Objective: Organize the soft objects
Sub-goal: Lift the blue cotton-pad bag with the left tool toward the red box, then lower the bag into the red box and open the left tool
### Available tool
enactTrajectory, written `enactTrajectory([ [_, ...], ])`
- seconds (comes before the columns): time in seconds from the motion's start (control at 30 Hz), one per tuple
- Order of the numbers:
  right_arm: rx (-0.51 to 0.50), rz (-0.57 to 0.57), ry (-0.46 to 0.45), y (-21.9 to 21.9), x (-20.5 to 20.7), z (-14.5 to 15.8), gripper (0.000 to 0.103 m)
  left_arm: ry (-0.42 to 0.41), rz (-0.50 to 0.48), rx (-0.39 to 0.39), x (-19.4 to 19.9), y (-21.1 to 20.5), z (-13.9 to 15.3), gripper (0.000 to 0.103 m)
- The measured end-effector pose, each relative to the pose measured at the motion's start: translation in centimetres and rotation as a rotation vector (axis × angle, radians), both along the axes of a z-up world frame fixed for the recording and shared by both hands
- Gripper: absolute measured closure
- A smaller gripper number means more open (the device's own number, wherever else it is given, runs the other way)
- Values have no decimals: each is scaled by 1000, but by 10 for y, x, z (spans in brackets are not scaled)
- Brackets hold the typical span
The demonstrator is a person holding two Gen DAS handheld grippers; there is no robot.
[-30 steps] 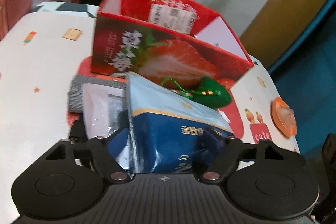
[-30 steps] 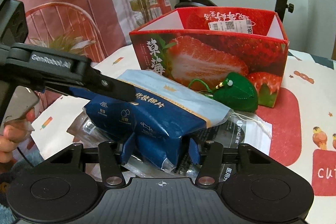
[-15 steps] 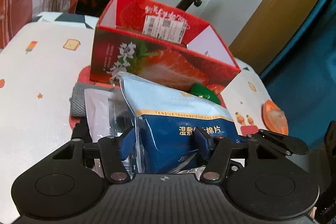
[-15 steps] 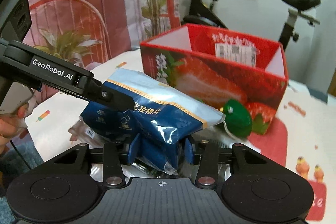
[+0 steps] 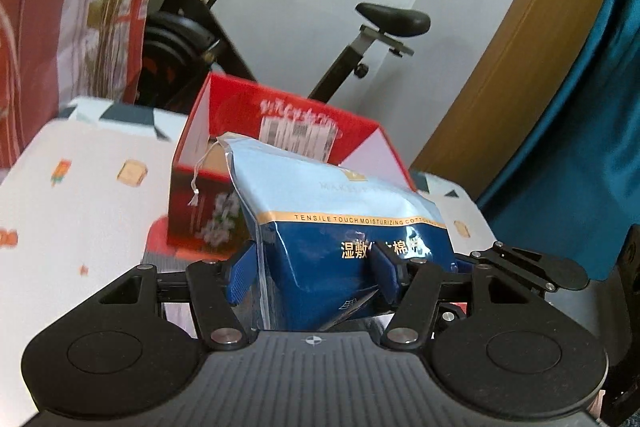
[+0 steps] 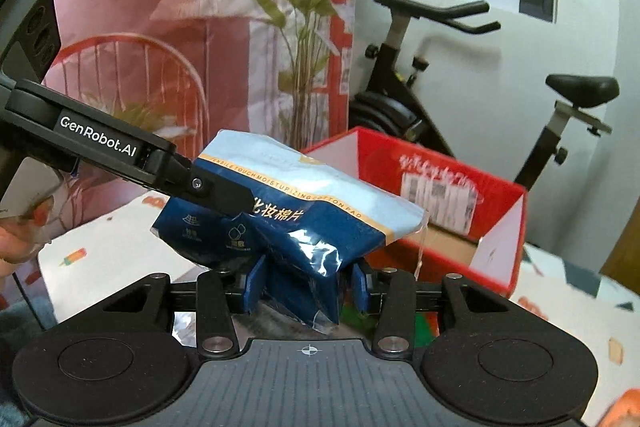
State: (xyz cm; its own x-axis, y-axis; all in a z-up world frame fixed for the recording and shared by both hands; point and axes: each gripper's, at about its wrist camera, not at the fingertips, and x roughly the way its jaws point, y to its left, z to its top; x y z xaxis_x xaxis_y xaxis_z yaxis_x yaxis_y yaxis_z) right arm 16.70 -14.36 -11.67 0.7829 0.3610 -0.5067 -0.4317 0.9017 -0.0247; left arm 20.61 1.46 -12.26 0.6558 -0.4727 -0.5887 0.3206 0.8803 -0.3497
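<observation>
Left gripper (image 5: 312, 269): both blue pads press into the dark lower half of the cotton pad bag (image 5: 344, 227), one on each side; the grip is firm and the film creases at the contact. Right gripper (image 6: 306, 285): its pads pinch a narrower fold at the bag's lower edge, the wrapper bunched between them. In the right wrist view the left gripper's black arm enters from the left and its finger lies across the bag's dark face.

The bag is held clear of the table (image 5: 80, 187) by both grippers, its pale blue top end pointing away toward the red strawberry box (image 5: 280, 131). From both views that end overlaps the box's near wall; whether it is past the rim cannot be told. A thin white string (image 5: 198, 179) hangs at the bag's far left corner, in front of the box.

The box stands open-topped on the patterned tablecloth, a white label on its far inner wall. Beyond it stands an exercise bike (image 6: 460, 67); a floral curtain (image 6: 160, 7) hangs far left.
</observation>
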Motion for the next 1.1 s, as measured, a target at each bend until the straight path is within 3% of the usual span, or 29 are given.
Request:
enactTrajectory([
  [0.3,-15,-44,-45,-16,43,32,63,-69,-41,8,44,-20,29,39],
  [0.57,-43,-65,-53,-31,99,46,63,-84,-49,-16,94,-30,31,39],
  [0.8,-73,-85,26,-31,151,22,63,-7,-40,23,142,-42,8,38],
  [1.1,-55,-83,262,-37,211,-35,63,169,-57,90,191,-51,-43,36],
])
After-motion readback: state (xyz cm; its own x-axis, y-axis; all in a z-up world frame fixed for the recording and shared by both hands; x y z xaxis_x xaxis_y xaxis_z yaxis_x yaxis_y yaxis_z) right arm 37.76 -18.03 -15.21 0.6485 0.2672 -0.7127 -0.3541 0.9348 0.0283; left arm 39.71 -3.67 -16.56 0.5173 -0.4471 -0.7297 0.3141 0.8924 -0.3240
